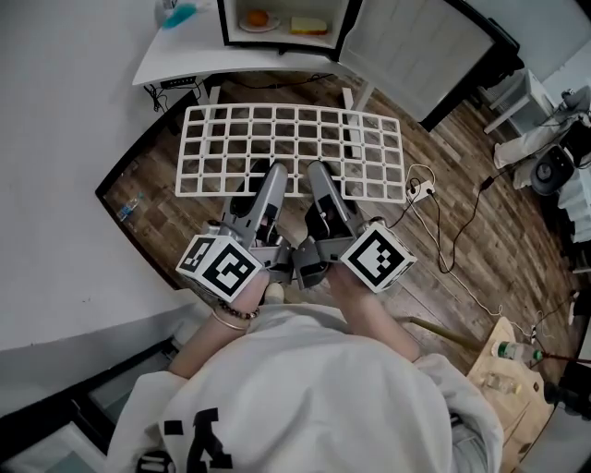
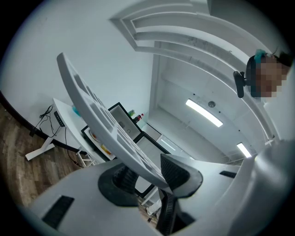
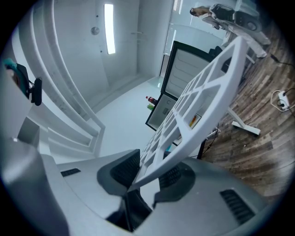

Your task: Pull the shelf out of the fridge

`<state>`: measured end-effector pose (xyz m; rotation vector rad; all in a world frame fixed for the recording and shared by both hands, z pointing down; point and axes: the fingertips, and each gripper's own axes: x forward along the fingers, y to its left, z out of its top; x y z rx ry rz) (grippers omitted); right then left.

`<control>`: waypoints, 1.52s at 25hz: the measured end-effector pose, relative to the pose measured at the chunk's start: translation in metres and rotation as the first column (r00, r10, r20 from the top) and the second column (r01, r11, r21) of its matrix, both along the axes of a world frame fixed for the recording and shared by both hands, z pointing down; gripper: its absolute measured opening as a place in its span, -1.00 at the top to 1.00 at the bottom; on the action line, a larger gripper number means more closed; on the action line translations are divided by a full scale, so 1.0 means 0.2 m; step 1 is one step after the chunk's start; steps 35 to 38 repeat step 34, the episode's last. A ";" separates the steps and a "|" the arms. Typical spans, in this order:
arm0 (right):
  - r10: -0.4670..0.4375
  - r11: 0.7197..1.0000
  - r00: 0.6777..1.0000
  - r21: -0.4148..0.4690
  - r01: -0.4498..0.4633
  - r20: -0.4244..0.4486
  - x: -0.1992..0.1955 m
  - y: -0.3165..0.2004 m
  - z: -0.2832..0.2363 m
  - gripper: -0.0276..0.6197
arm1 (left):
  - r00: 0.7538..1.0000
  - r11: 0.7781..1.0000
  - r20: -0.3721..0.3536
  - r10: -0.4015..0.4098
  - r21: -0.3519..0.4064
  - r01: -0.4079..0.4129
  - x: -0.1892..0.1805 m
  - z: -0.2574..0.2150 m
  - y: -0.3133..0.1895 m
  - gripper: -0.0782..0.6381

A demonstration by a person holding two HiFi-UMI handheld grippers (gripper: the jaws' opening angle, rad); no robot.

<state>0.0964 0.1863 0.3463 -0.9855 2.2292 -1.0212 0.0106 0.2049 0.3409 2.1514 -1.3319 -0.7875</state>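
The white grid shelf [image 1: 292,150] hangs level in the air in front of me, clear of the small fridge [image 1: 284,22], whose door [image 1: 416,55] stands open. My left gripper [image 1: 274,176] is shut on the shelf's near edge, left of its middle. My right gripper [image 1: 319,175] is shut on the same edge just to the right. In the left gripper view the shelf [image 2: 107,126] runs edge-on between the dark ribbed pads [image 2: 177,171]. In the right gripper view the shelf [image 3: 196,115] is pinched the same way between the pads [image 3: 123,169].
The fridge stands on a white desk [image 1: 185,57], with a plate of food [image 1: 259,18] inside it. Cables and a power strip [image 1: 420,189] lie on the wooden floor at the right. A white wall [image 1: 55,139] is at the left, and a small wooden table with bottles [image 1: 512,365] at the lower right.
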 end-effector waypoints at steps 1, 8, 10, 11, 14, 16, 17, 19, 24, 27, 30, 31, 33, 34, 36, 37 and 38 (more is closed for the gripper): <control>0.000 1.000 1.000 0.001 0.000 0.001 0.00 0.00 0.00 0.57 | 1.000 1.000 -0.001 0.000 0.001 0.000 0.00 0.00 0.00 0.38; -0.008 1.000 1.000 0.014 0.008 -0.007 -0.01 0.00 -0.01 0.57 | 1.000 1.000 -0.005 0.002 -0.001 -0.002 0.00 0.00 0.00 0.38; -0.009 1.000 1.000 0.012 0.009 -0.002 0.00 0.00 -0.01 0.57 | 1.000 1.000 -0.003 0.003 -0.001 -0.003 0.01 0.00 0.00 0.38; -0.009 1.000 1.000 0.013 0.009 0.000 0.00 0.01 -0.01 0.57 | 1.000 1.000 -0.003 0.003 -0.001 -0.003 0.01 0.00 0.00 0.38; -0.007 1.000 1.000 0.016 0.007 0.001 0.02 0.02 -0.01 0.57 | 1.000 1.000 -0.002 0.005 0.001 -0.005 0.03 0.00 0.01 0.38; -0.008 1.000 1.000 0.024 0.008 0.000 0.02 0.01 -0.02 0.57 | 1.000 1.000 0.001 0.007 0.002 -0.007 0.03 0.00 0.01 0.38; -0.008 1.000 1.000 0.025 0.008 -0.001 0.01 0.01 -0.02 0.57 | 1.000 1.000 0.002 0.008 0.002 -0.008 0.02 0.00 0.01 0.38; -0.006 1.000 1.000 0.025 0.007 -0.004 0.00 0.00 -0.03 0.57 | 1.000 1.000 0.000 0.009 0.001 -0.009 0.01 -0.01 0.00 0.38; -0.001 1.000 1.000 0.021 0.001 -0.008 0.02 0.01 -0.02 0.57 | 1.000 1.000 0.000 0.009 0.004 -0.009 0.02 -0.01 0.01 0.38; -0.005 1.000 1.000 0.024 0.005 -0.011 0.02 0.02 -0.02 0.57 | 1.000 1.000 -0.002 0.005 0.004 -0.005 0.02 0.00 0.01 0.38; -0.008 1.000 1.000 0.024 0.009 -0.011 0.01 0.02 -0.02 0.57 | 1.000 1.000 -0.004 0.003 0.003 -0.003 0.02 0.00 0.01 0.38; -0.007 1.000 1.000 0.022 0.007 -0.012 0.01 0.02 -0.02 0.57 | 1.000 1.000 -0.004 0.005 0.002 -0.005 0.02 0.00 0.01 0.38; -0.002 1.000 1.000 0.021 0.003 -0.012 0.00 0.01 -0.02 0.57 | 1.000 1.000 -0.005 0.008 0.002 -0.008 0.01 0.00 0.00 0.38; 0.000 1.000 1.000 0.021 0.000 -0.011 0.00 0.00 -0.02 0.57 | 1.000 1.000 -0.005 0.010 0.002 -0.010 0.01 -0.01 0.00 0.38; 0.000 1.000 1.000 0.021 0.000 -0.011 0.00 0.00 -0.02 0.57 | 1.000 1.000 -0.005 0.010 0.002 -0.010 0.01 -0.01 0.00 0.38; 0.000 1.000 1.000 0.021 0.000 -0.011 0.00 0.00 -0.02 0.57 | 1.000 1.000 -0.005 0.010 0.002 -0.010 0.01 -0.01 0.00 0.38; 0.000 1.000 1.000 0.021 0.000 -0.011 0.00 0.00 -0.02 0.57 | 1.000 1.000 -0.005 0.010 0.002 -0.010 0.01 -0.01 0.00 0.38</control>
